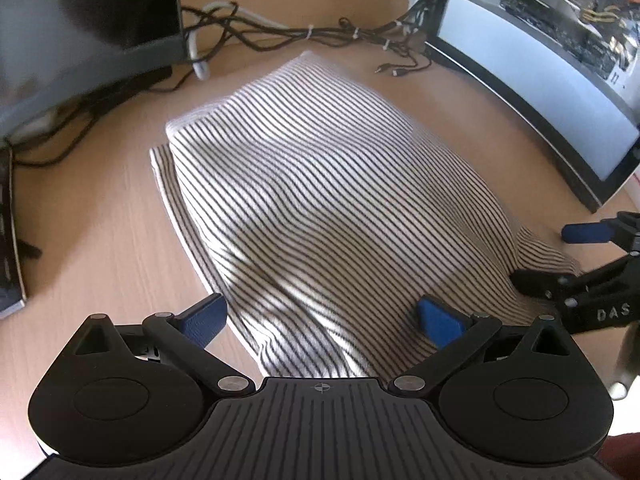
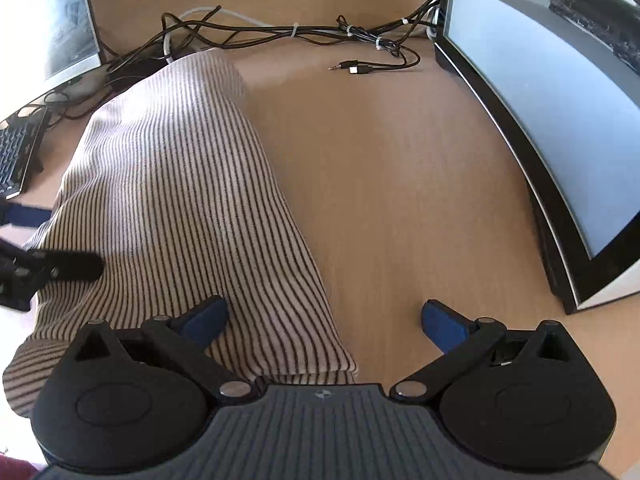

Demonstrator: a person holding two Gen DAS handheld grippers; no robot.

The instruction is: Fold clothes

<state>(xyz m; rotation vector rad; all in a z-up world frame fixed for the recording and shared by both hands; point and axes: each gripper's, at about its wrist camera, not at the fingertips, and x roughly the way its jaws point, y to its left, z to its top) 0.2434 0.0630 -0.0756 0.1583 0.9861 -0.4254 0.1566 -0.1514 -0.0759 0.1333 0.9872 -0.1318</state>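
The striped cloth (image 1: 312, 200) lies on the wooden surface (image 1: 100, 248), filling the middle of the left wrist view and running down the left half of the right wrist view. It looks part-folded: along its left edge in the left view a lower layer peeks out from under the top one, so at least one fold seems to be made. It is not tidy yet, though. The top layer bulges and ripples, and at the lower right of the left view a flap spreads out unevenly, so I'd say smoothing and at least one more fold are left.

Its long axis runs from the bottom of both frames toward the top, the far end pointing at the tangle of cables (image 2: 280, 34) near the top centre, with a monitor (image 2: 540, 120) at the right edge.

The left tool (image 1: 322, 318) has its blue pads spread wide, the near end of the cloth between them, not visibly pinched. The right tool (image 2: 324, 318) is likewise spread, straddling the cloth's right edge at the bottom of its frame, one pad over fabric, the other over bare wood. Neither tool holds anything.
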